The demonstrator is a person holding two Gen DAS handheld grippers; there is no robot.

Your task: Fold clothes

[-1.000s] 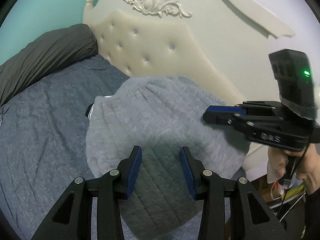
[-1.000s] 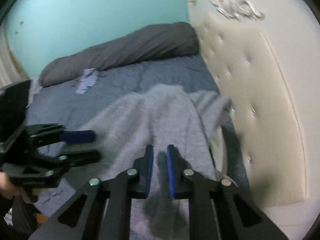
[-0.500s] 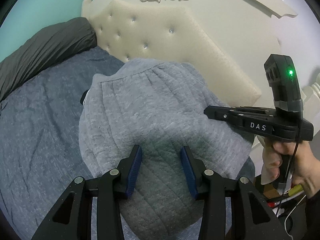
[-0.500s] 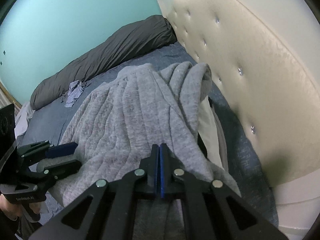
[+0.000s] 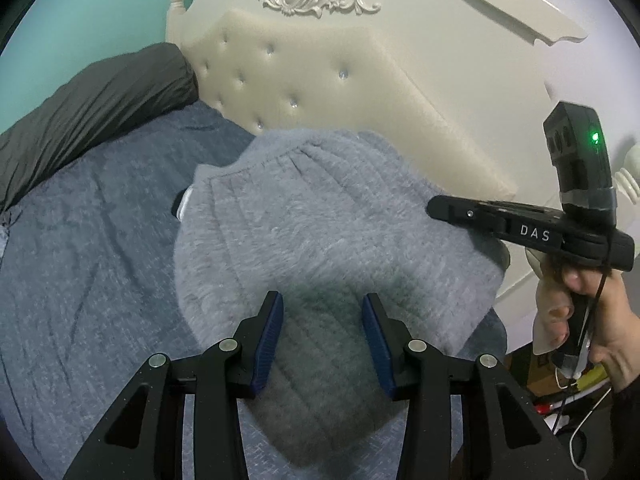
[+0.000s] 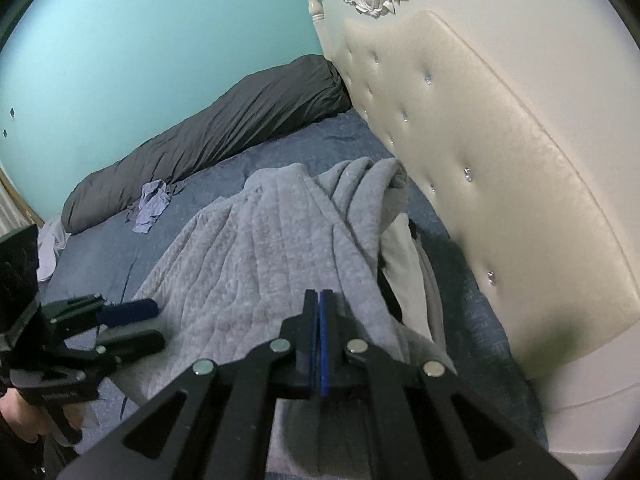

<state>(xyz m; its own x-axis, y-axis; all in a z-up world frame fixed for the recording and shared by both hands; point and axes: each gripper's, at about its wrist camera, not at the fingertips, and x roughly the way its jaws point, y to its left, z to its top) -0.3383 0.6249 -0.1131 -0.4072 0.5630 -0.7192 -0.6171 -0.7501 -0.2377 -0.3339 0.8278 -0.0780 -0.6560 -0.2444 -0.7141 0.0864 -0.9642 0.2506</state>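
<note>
The left claw (image 5: 322, 322) hovered released over the fluffy grey quilted garment (image 5: 320, 240) (bed-spread); the right claw (image 6: 319, 312), at three o'clock, was clenched empty.

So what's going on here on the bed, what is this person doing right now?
A person is holding a two-finger tool in each hand over a fluffy grey garment spread on the blue bedsheet, near the cream headboard. The left tool hovers above the garment with its fingers apart and nothing between them. The right tool is closed and appears empty, out over the garment's edge. No fold looks made yet.
</note>
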